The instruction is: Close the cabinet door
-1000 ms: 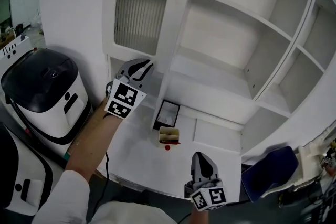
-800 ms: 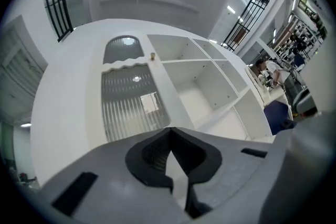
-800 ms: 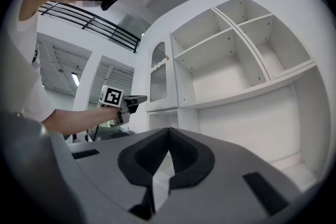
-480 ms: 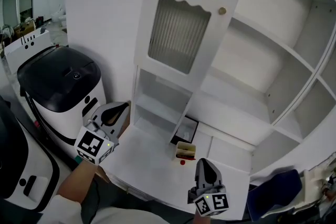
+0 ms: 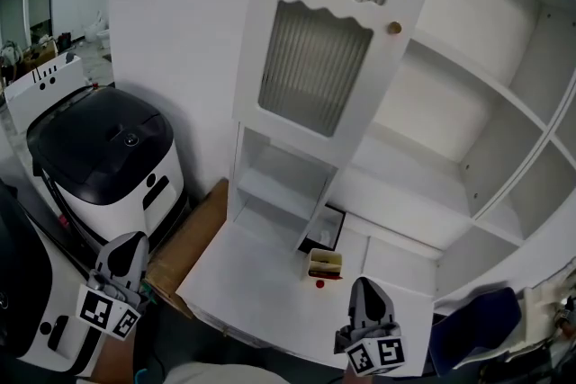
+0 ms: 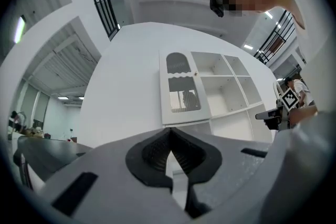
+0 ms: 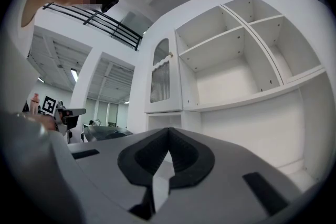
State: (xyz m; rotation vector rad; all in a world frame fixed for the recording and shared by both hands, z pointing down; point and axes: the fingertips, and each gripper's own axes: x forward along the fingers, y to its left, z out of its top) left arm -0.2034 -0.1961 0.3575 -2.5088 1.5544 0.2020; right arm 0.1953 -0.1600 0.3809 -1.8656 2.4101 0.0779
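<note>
The white cabinet door (image 5: 315,67) has two ribbed glass panes and a small brass knob (image 5: 393,28). It covers the cabinet's upper left column; in the left gripper view the door (image 6: 181,89) looks flat against the front. My left gripper (image 5: 126,252) hangs low at the far left, well away from the cabinet, shut and holding nothing. My right gripper (image 5: 369,301) is at the bottom centre, before the counter, also shut and holding nothing. Both point toward the cabinet, whose door (image 7: 163,81) also shows in the right gripper view.
Open shelves (image 5: 468,103) fill the cabinet's right side. On the counter (image 5: 261,274) lie a small yellow box (image 5: 324,263), a black-framed item (image 5: 326,229) and a red dot (image 5: 319,284). A black-and-white appliance (image 5: 99,148) and cardboard (image 5: 189,238) stand left; a blue seat (image 5: 468,319) stands right.
My left gripper has left the door's lower edge and swung down to the far lower left. The right gripper has barely shifted. The head view has shifted so the cabinet sits further right.
</note>
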